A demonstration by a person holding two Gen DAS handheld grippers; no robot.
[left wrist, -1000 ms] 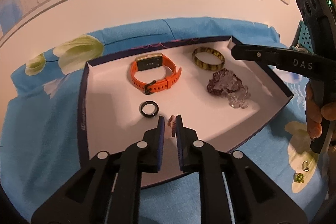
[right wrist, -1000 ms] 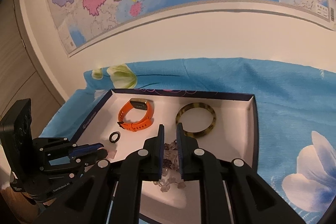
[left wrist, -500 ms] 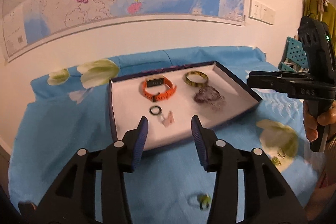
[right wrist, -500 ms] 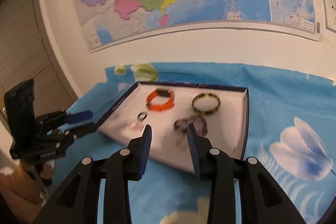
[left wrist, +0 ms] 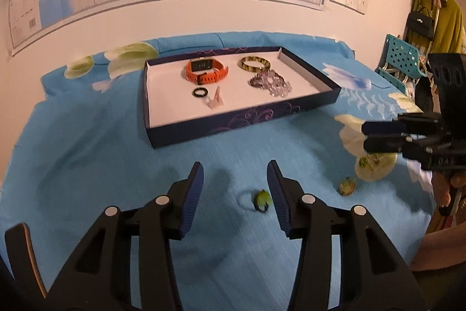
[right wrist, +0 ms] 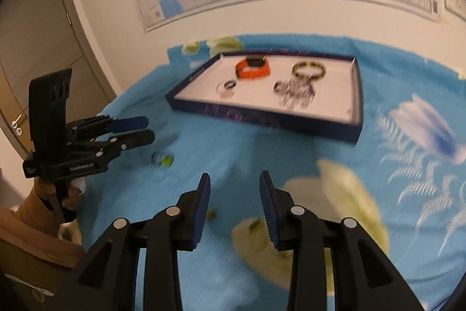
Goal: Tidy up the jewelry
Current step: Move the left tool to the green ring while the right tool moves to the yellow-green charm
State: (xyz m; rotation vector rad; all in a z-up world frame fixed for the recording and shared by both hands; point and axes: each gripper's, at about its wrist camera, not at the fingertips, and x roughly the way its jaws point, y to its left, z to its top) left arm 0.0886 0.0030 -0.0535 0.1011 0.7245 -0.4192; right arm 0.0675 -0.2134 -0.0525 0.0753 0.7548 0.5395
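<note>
A dark blue tray (left wrist: 241, 118) with a white floor holds an orange watch (left wrist: 206, 69), a tortoiseshell bangle (left wrist: 255, 63), a purple bead bracelet (left wrist: 271, 82), a black ring (left wrist: 200, 92) and a small pink piece (left wrist: 215, 101). My left gripper (left wrist: 235, 179) is open and empty over the blue cloth, with a green-stone ring (left wrist: 262, 198) just by its right finger. A green-gold piece (left wrist: 347, 185) and another small green piece (left wrist: 364, 162) lie to the right. My right gripper (right wrist: 234, 194) is open and empty above a blurred green piece (right wrist: 254, 223). The tray also shows in the right wrist view (right wrist: 262, 115).
The blue flowered cloth (left wrist: 87, 165) covers the surface. A wall with a map stands behind. A teal chair (left wrist: 402, 57) and hanging clothes are at the right. A door (right wrist: 43, 48) is at the left in the right wrist view.
Both grippers opened, let go of their pieces in the tray and pulled back from it. They now hang over the cloth in front of the tray.
</note>
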